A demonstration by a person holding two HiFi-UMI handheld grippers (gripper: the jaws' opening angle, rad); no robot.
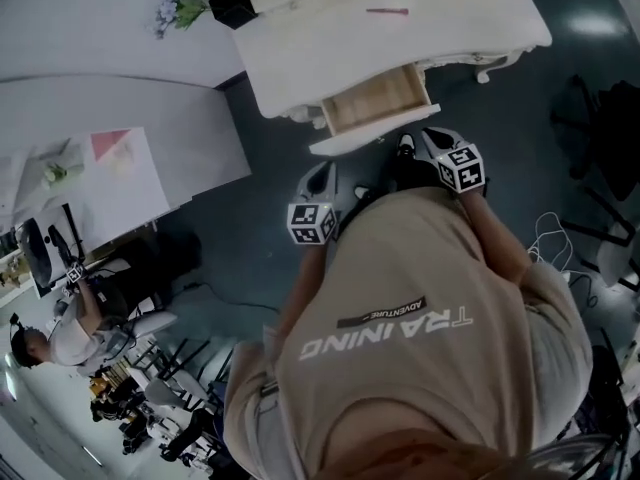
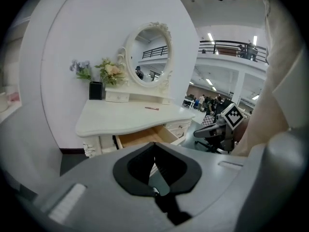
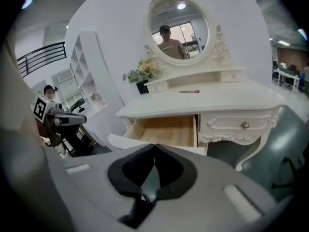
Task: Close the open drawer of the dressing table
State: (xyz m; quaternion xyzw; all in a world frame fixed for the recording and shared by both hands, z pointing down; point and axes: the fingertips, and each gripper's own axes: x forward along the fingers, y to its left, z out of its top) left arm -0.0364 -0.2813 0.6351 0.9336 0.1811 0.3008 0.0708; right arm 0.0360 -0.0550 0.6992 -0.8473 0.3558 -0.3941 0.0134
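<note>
The shallow drawer, pale wood inside with a white front, stands pulled well out toward the near side. It sits in the left half of the white carved desk, which is set against the far wall.

The desk is creamy white, its drawer pale wood inside with a white front, and the stick on it red. The flowers are peach and lilac, their vase black. The left tongs and right tongs are grey with black pads, their cubes patterned in black-and-white squares; the floor is dark teal.
</note>
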